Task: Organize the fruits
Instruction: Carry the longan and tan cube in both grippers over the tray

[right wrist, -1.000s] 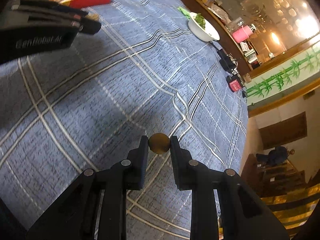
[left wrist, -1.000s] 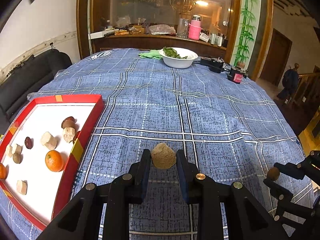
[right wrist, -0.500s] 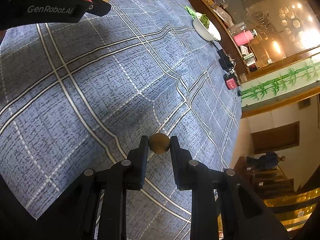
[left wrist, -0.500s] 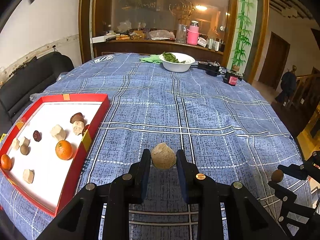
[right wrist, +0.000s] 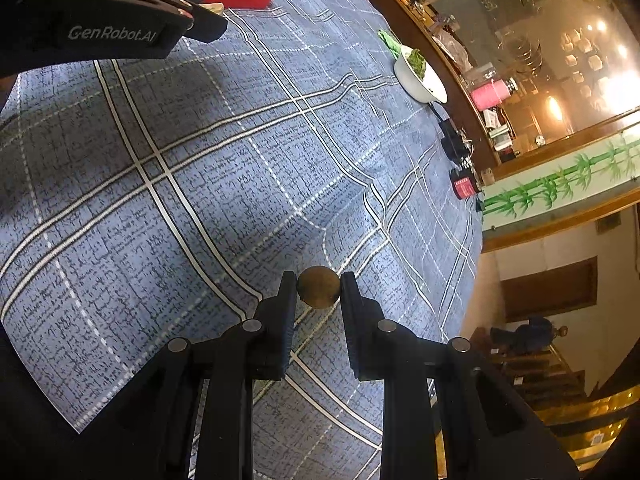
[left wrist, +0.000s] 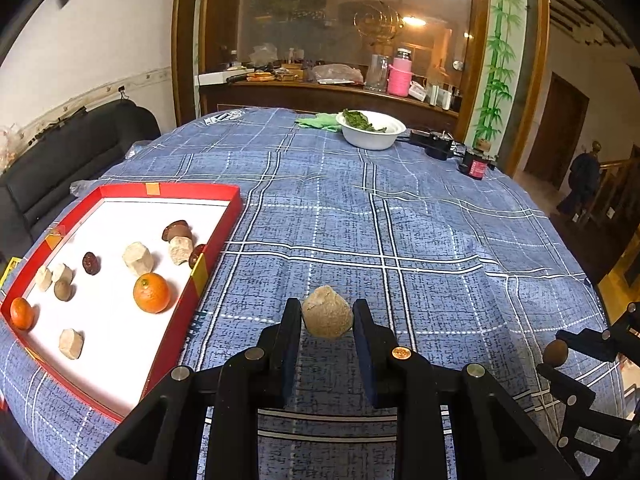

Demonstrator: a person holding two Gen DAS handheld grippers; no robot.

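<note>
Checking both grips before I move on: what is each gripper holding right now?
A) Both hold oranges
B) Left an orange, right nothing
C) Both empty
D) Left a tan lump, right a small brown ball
D: the left gripper is shut on the tan lump, and the right gripper on the brown ball.

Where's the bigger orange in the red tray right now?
In the left wrist view, the bigger round orange lies inside the white-floored red tray, near its right wall, just below a pale tan chunk.
</note>
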